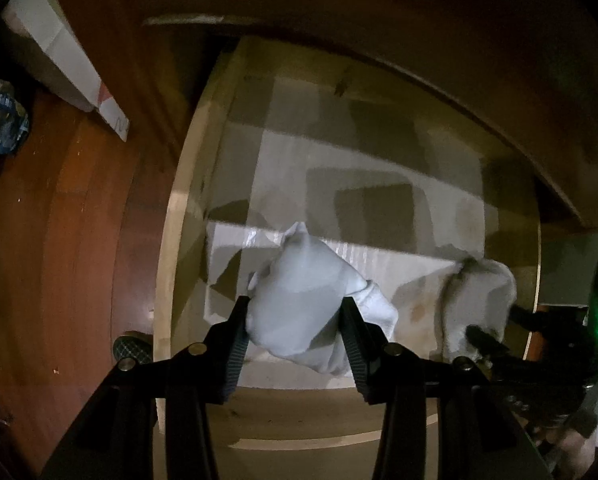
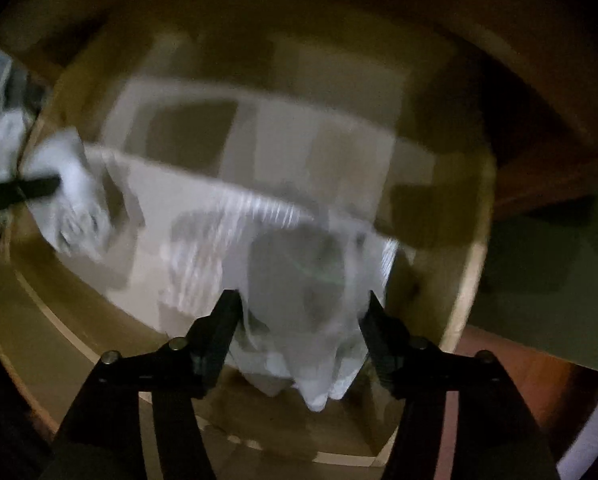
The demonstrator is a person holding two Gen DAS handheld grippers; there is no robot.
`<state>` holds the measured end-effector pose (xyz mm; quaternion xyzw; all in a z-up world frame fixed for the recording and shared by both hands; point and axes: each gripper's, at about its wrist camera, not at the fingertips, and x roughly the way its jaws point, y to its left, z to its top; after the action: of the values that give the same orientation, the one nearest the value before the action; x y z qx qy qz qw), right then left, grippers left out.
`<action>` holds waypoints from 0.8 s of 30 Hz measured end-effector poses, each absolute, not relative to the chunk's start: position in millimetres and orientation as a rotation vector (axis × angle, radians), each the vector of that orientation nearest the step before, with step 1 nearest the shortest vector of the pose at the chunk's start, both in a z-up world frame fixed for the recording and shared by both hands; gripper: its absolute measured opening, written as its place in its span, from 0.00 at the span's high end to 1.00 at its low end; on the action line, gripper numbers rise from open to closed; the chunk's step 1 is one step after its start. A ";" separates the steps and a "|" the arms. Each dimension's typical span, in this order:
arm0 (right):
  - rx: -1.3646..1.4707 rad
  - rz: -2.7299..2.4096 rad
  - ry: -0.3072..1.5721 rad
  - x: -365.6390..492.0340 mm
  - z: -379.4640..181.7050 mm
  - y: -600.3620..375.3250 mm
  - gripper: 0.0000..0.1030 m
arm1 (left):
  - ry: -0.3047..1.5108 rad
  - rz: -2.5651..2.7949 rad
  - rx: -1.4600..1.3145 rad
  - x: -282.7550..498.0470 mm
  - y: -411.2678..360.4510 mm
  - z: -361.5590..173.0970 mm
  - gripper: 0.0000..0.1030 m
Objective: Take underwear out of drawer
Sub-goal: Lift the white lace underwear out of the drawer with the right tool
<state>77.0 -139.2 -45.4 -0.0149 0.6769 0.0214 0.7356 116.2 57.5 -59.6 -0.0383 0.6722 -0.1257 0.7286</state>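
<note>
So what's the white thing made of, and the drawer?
The white underwear looks like soft, matte cloth, probably cotton: it bunches and sags between the left gripper's fingers. The drawer looks like pale, unpainted wood with a plain, dull edge. The right gripper holds a similar limp cloth piece, too blurred to say more.

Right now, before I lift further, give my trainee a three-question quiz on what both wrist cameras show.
1. True or false: the left gripper holds a pale garment.
2. The right gripper holds: A) nothing B) greyish underwear C) a box.
3. What lines the floor of the drawer?

Key: 1 true. 2 B. 3 Pale paper lining.
</note>
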 end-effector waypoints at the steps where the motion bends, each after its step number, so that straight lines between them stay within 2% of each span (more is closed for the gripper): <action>1: -0.044 0.043 1.503 76.5 -49.4 -137.9 0.45 | 1.479 -0.281 -0.083 115.7 57.0 -58.8 0.57; 7: -0.137 0.069 1.590 86.4 -63.9 -128.1 0.46 | 1.483 -0.286 -0.089 116.2 59.4 -57.1 0.57; 9: -0.206 0.085 1.601 90.7 -68.1 -121.3 0.43 | 1.482 -0.283 -0.086 115.7 60.2 -56.8 0.57; 13: -0.334 0.102 1.599 97.0 -77.4 -110.0 0.32 | 1.491 -0.284 -0.093 115.7 60.0 -56.8 0.57; 18: -0.380 0.133 1.617 101.7 -91.8 -106.9 0.30 | 1.487 -0.296 -0.091 115.0 58.9 -55.8 0.57; 21: -0.375 0.137 1.619 100.8 -94.6 -106.7 0.38 | 1.488 -0.298 -0.090 113.4 59.5 -55.9 0.57; 23: -0.382 0.145 1.610 100.3 -94.5 -104.0 0.53 | 1.489 -0.298 -0.087 113.0 58.3 -56.0 0.57; 24: -0.386 0.151 1.607 98.7 -92.8 -102.5 0.57 | 1.489 -0.299 -0.086 112.8 57.5 -56.1 0.57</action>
<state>98.7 -102.5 -92.8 -0.1715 0.7144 0.0669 0.6751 112.8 57.5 -56.1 -0.0388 0.6748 -0.1353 0.7245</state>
